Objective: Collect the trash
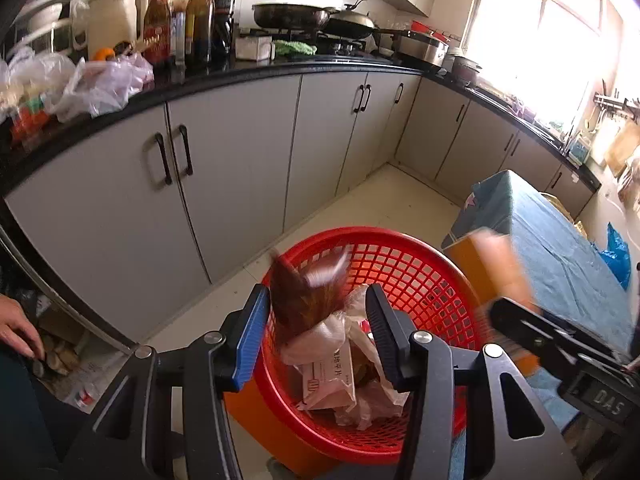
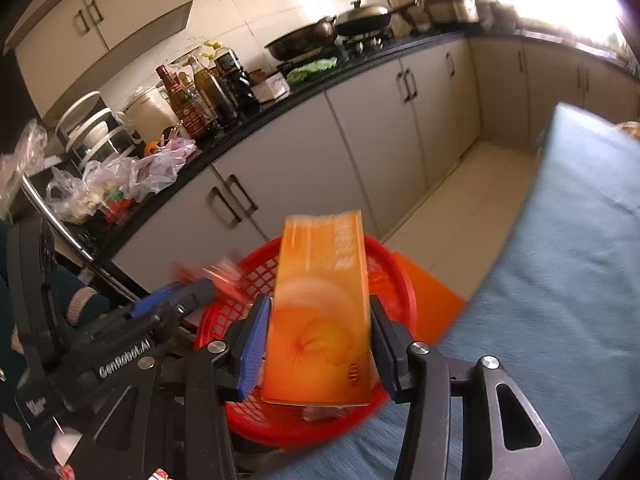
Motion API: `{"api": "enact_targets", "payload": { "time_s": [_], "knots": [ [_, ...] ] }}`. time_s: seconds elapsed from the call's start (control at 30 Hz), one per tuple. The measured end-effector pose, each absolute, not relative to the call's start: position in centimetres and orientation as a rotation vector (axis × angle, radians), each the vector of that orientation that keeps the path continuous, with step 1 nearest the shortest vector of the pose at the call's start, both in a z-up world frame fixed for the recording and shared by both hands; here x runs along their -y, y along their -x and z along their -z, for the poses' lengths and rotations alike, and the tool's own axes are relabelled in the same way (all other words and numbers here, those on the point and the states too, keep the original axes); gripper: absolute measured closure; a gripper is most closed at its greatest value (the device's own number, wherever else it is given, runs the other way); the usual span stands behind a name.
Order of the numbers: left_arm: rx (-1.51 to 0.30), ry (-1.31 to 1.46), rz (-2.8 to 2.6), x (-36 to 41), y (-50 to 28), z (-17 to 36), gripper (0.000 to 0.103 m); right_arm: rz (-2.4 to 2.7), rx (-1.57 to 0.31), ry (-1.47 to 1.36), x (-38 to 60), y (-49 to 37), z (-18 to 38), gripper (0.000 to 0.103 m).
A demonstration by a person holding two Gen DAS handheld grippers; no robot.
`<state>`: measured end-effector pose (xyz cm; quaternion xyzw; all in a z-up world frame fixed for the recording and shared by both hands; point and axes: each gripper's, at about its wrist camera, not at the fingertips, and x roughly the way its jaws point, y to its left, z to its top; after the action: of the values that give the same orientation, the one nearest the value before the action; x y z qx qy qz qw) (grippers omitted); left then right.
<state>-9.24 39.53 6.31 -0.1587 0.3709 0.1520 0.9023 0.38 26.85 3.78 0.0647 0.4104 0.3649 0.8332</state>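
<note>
A red mesh basket [image 1: 360,234] sits on an orange bin [image 1: 248,412] and holds a paper packet [image 1: 328,376] and crumpled plastic. My left gripper [image 1: 320,308] hangs over it, open. A blurred brown wrapper [image 1: 304,300] lies loose between its fingers, against the blue pad and short of the black one. My right gripper [image 2: 320,328] hovers over the same basket [image 2: 260,256]. A blurred orange carton [image 2: 320,312] stands between its fingers, and the pads do not seem to press it. The carton [image 1: 504,264] also shows in the left wrist view.
Grey cabinets [image 1: 224,184] under a black counter [image 1: 280,66] run behind the basket. Bottles [image 1: 200,20], plastic bags [image 1: 100,84] and pans [image 1: 292,16] crowd the counter. A blue-covered table [image 1: 552,248] stands close on the right. A person's hand [image 1: 20,328] is at the lower left.
</note>
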Motion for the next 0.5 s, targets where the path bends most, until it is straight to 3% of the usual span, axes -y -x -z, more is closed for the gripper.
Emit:
{"api": "enact_targets", "payload": {
  "time_s": [0.07, 0.27, 0.5],
  "knots": [
    [-0.778, 0.340, -0.301, -39.5, 9.0, -5.8, 0.043, -0.778, -0.894, -0.156, -27.3, -1.0, -3.1, 0.041],
    [-0.764, 0.297, -0.316, -38.5, 9.9, -5.6, 0.029, -0.740, -0.871, -0.160, -25.5, -0.4, -3.3, 0.038],
    [-0.735, 0.260, -0.365, -37.2, 12.1, -6.1, 0.026, -0.679, -0.856, -0.104, -22.6, 2.2, -3.5, 0.038]
  ]
}}
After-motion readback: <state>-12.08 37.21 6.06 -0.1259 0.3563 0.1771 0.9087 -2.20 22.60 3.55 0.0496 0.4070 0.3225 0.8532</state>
